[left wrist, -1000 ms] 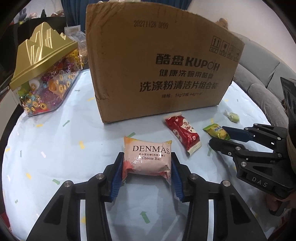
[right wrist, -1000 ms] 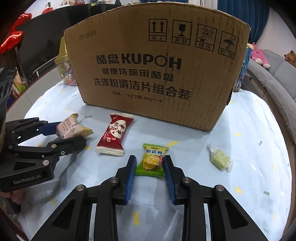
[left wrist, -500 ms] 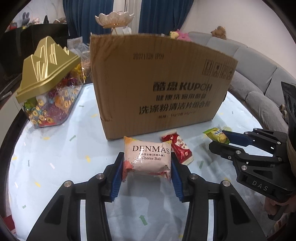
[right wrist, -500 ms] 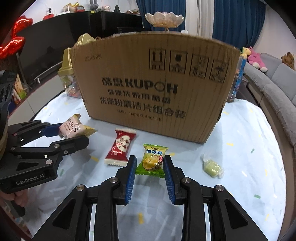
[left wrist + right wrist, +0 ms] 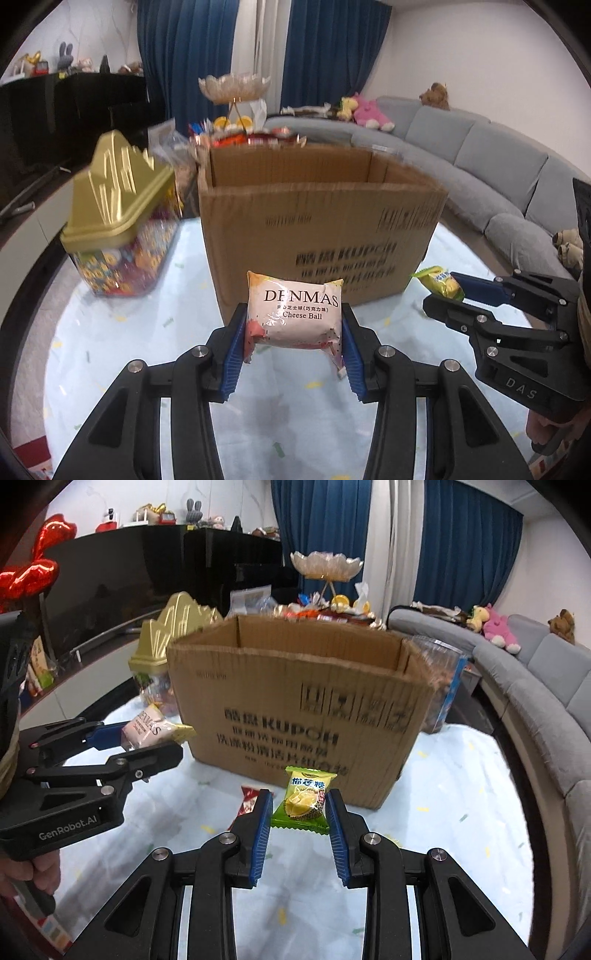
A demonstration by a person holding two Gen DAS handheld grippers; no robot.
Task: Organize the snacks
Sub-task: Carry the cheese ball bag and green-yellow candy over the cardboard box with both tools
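Observation:
My left gripper (image 5: 293,325) is shut on a pink DENMAS Cheese Ball packet (image 5: 293,312), held in the air in front of the open cardboard box (image 5: 317,236). My right gripper (image 5: 299,806) is shut on a green durian candy (image 5: 303,801), also lifted before the box (image 5: 295,709). The right gripper (image 5: 448,295) with the green candy (image 5: 439,281) shows at the right of the left wrist view. In the right wrist view the left gripper (image 5: 162,740) carries the pink packet (image 5: 153,731) at the left. A red snack packet (image 5: 248,800) lies on the table, partly hidden by my right finger.
A gold-lidded candy jar (image 5: 118,221) stands left of the box on the pale blue tablecloth (image 5: 129,332). A tiered dish of sweets (image 5: 236,92) rises behind the box. A clear container (image 5: 441,686) stands at its right. A grey sofa (image 5: 498,177) curves along the right.
Both grippers have risen with their snacks off the table, and the box's open top has come into sight. The red packet stayed on the table.

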